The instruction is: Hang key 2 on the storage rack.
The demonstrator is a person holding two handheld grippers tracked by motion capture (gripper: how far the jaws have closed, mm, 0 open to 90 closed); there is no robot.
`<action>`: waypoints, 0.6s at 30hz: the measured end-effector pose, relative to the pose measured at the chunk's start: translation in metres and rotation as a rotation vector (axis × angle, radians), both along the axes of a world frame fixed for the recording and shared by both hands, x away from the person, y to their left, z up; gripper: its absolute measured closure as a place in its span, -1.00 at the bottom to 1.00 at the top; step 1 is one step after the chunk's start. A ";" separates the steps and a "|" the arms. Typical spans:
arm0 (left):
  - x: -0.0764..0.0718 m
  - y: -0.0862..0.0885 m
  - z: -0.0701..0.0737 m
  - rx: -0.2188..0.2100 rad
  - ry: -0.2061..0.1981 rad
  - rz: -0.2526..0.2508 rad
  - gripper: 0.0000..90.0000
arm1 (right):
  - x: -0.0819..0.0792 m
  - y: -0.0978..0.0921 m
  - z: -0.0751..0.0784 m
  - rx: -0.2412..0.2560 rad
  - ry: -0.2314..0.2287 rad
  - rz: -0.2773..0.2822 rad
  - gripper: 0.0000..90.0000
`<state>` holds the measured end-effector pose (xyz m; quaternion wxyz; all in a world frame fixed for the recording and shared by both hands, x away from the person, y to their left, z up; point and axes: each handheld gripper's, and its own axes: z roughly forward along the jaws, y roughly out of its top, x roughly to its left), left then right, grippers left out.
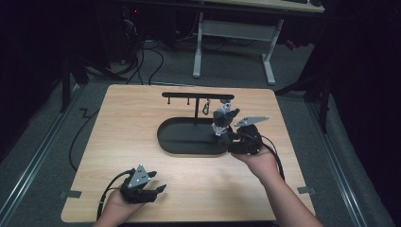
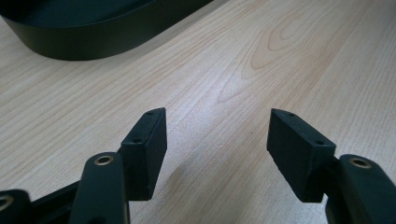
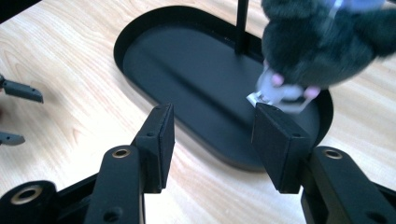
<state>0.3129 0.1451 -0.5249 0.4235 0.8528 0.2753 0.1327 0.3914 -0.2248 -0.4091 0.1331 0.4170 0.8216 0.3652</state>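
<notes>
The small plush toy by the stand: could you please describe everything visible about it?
The plush toy looks dark grey and furry, with a pale lower part and small pink spots showing in the right gripper view. It sits at the right end of the black oval tray, just beyond the open right hand-held gripper. Whether they touch is unclear.

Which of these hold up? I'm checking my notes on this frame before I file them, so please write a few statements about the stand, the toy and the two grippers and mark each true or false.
1. The left gripper rests open over bare wood. True.
2. A plush toy hangs at the right end of the stand's bar. True.
3. The right gripper is shut on the toy. False: its fingers stand apart, with the toy just above and beyond the right one.
4. The black tray is round. False: it is a long oval.
5. A metal clasp hangs from the bar, left of the toy. True.
</notes>
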 end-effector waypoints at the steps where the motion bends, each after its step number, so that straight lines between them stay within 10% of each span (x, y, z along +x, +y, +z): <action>1: 0.000 0.000 0.000 -0.001 0.000 0.000 -0.14 | -0.004 -0.002 -0.003 0.001 -0.001 -0.004 0.08; 18: -0.003 -0.003 0.000 -0.005 -0.002 -0.011 -0.14 | -0.078 -0.027 -0.081 0.048 -0.105 -0.073 -0.14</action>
